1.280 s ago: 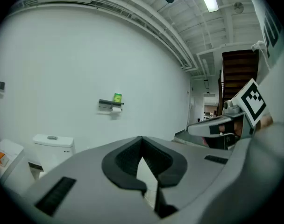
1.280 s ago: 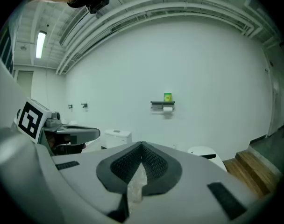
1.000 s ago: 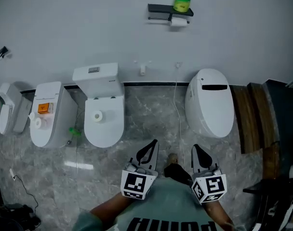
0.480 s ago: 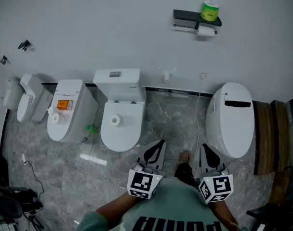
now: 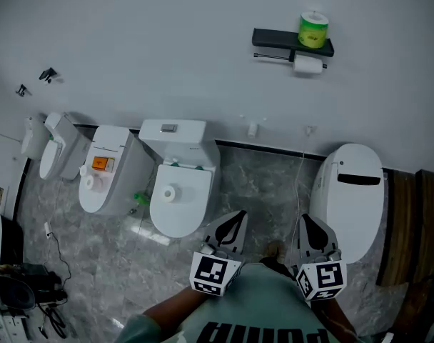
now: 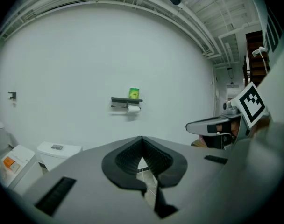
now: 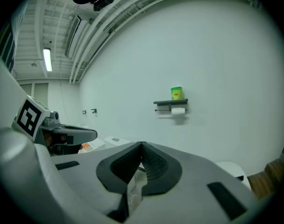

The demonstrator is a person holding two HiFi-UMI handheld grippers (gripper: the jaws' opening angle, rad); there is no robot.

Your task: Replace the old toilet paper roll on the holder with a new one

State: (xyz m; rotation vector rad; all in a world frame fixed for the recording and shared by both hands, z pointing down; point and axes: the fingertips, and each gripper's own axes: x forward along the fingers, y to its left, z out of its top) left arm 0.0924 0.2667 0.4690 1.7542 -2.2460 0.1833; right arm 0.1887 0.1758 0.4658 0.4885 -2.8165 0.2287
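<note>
The whole scene has slid down and to the right in the head view over the last second. The holder, a dark shelf on the white wall, now sits lower in the upper right of the frame, and the row of toilets has dropped toward the middle. That reads as the person walking up to the wall.

The old roll hangs white on the bar under the shelf. The new roll, in a green wrapper, stands upright on top of the shelf, just above it. Both are untouched and well apart from the grippers.

The left gripper and the right gripper sit side by side at the bottom centre of the frame, pointing toward the wall. Each gripper view shows its two fingers pressed together at the tips with nothing between them. In both views the shelf is small and far off above the jaws.

So no part of the swap has begun. The approach has to finish, and the jaws must open before the old roll can come off.
</note>
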